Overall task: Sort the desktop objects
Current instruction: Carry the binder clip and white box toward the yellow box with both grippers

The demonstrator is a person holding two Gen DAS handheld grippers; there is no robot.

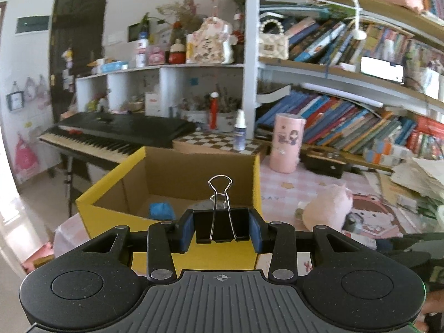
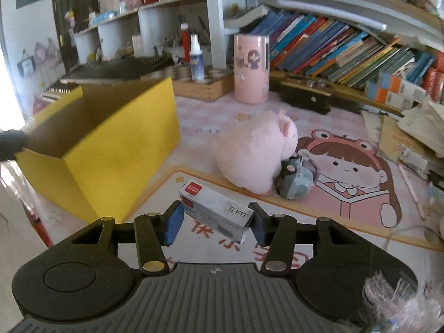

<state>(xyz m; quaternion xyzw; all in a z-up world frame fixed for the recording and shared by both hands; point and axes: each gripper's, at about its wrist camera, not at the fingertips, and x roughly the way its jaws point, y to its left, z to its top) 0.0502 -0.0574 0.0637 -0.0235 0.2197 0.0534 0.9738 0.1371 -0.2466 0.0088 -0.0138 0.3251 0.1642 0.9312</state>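
Two views checked. Left wrist view only: left claw clamped on black binder clip, wire handles upright, held over near edge of open yellow box; blue item seen on box floor; keyboard beyond box at 11 o'clock. Right wrist view only: right claw closed on white staple box, gripped at its ends, clear of counter; small blue-grey toy car touching pink plush at 1 o'clock of staple box. Seen in both: pink cylinder, spray bottle on checkered board, leaning books on shelf. Yellow box wall at 10 o'clock hides its interior from right view.
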